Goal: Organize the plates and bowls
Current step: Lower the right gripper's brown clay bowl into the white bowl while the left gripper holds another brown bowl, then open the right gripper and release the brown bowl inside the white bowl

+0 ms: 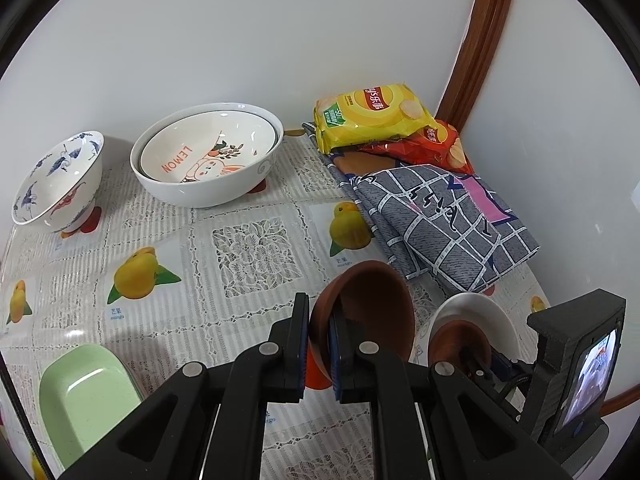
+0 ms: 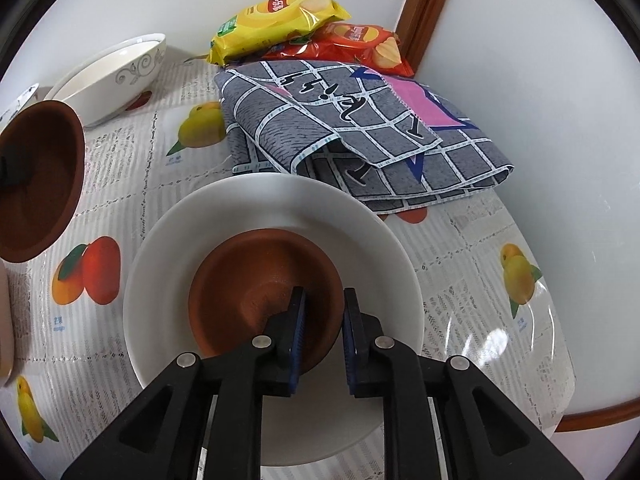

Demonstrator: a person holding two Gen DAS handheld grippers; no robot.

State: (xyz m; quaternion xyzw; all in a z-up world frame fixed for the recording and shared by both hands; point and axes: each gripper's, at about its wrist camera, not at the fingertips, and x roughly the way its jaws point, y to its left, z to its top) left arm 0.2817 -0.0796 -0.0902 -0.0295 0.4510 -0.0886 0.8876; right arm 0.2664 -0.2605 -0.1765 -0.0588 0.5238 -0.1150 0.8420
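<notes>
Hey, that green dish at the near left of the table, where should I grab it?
Grip the green dish by its thin raised rim on the long side nearest you, coming from above. It sits upright and open, with bare tablecloth around it.

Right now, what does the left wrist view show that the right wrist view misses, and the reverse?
Only the left wrist view shows the green dish, the crane-painted bowl and the lemon bowl nested in the big white bowl. Only the right wrist view shows the right claw straddling the rim of the small brown bowl. Both show the white plate, the brown bowl in the left claw, the checked cloth and the snack bags.
</notes>
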